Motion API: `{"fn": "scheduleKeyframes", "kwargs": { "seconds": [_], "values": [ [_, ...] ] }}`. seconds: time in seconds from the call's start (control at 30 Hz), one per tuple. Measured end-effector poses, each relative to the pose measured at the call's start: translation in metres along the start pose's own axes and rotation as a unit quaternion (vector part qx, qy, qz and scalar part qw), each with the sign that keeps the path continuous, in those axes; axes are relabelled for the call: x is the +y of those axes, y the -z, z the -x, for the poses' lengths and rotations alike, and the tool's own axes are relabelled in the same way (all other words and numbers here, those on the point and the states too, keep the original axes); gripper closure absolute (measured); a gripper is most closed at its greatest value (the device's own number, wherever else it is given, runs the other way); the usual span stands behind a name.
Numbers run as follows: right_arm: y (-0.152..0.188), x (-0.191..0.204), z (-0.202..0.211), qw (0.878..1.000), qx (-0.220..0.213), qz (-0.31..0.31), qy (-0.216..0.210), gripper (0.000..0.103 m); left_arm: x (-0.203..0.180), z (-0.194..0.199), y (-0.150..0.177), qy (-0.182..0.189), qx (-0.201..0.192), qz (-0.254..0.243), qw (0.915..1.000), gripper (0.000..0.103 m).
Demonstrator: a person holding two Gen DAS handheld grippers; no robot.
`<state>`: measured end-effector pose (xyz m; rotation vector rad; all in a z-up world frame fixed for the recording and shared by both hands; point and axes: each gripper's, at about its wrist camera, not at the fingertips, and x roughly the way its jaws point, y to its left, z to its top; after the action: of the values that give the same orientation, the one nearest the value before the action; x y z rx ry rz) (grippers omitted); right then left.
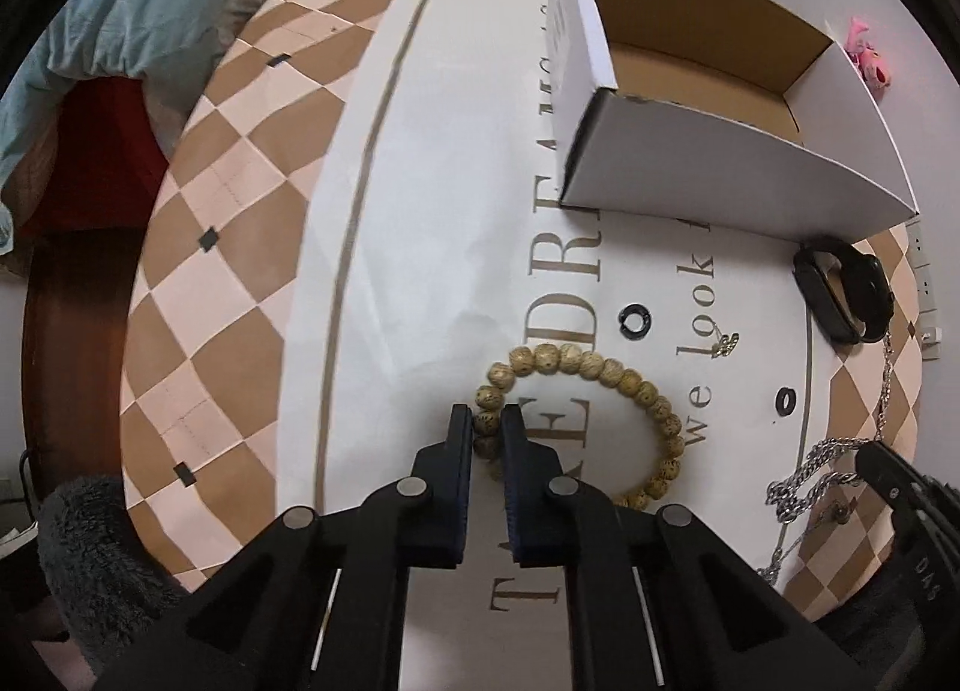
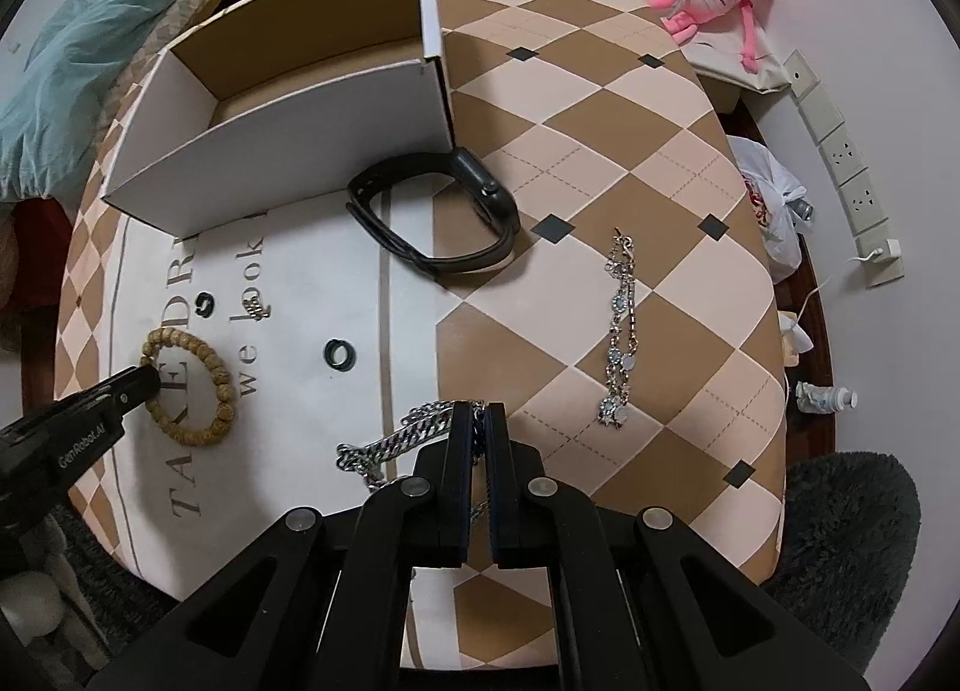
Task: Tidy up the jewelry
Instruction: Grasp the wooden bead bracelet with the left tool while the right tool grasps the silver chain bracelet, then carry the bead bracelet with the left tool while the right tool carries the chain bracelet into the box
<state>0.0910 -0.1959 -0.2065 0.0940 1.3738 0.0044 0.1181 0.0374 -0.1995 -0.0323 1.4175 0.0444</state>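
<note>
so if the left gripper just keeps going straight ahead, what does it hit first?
The left gripper is already closed on the bead bracelet. Straight beyond lies bare tablecloth, then probably the cardboard box a little to the right, though depth is unclear.

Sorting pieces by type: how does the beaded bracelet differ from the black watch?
The beaded bracelet is a ring of tan speckled beads lying flat; the black watch is a smooth dark band standing on its edge. The bracelet is pinched in the left claw; the watch lies free, its case against the open white box. Both rest on the table as closed loops.
</note>
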Motion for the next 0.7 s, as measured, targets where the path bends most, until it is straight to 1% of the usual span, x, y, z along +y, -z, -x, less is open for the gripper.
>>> {"fn": "scheduleKeyframes", "kwargs": {
  "seconds": [0.1,0.2,0.37,0.53,0.6,0.7],
  "values": [
    [0.001,0.002,0.007,1.0,-0.006,0.0,-0.012,0.099,0.003,0.012,0.003,-0.003,-0.021,-0.004,0.9998,0.096],
    [0.0,0.003,0.018,1.0,-0.016,0.001,-0.022,0.099,0.006,0.033,0.007,0.001,-0.044,-0.007,0.999,0.096],
    [-0.005,0.007,0.038,0.999,-0.035,0.004,-0.028,0.099,-0.008,0.071,0.005,0.009,-0.076,-0.021,0.9968,0.096],
    [-0.019,0.011,0.064,0.997,-0.055,0.004,-0.05,0.099,-0.008,0.096,-0.001,0.029,-0.103,-0.031,0.9938,0.096],
    [-0.031,0.01,0.079,0.996,-0.067,0.006,-0.067,0.099,-0.012,0.113,-0.007,0.046,-0.114,-0.032,0.9919,0.096],
    [-0.051,0.01,0.1,0.992,-0.085,0.01,-0.089,0.099,-0.014,0.132,-0.026,0.068,-0.134,-0.036,0.9879,0.096]
  ]
}}
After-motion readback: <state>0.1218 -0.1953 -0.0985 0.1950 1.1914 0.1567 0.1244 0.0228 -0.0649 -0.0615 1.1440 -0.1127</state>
